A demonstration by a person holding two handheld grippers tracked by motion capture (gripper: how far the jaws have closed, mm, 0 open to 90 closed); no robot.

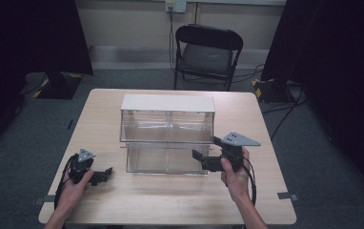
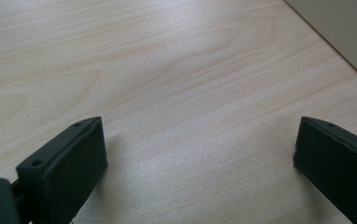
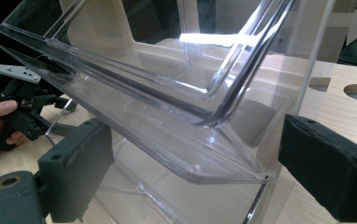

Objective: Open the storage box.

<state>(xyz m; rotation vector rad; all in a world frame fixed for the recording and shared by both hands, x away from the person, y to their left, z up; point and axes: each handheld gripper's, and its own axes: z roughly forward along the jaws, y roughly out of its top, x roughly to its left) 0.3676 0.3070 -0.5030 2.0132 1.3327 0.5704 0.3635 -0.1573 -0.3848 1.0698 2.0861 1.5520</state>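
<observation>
A clear plastic bin with a white top stands on the pale wood-grain table; black chair.

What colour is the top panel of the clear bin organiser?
White; the top panel shows best in the high view.

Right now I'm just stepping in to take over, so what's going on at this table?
A person holds tongs in each hand at a wooden table. The right tongs are open at the front right corner of a clear two-tier plastic bin, not gripping it. The left tongs rest open over bare tabletop, apart from the bin.
</observation>
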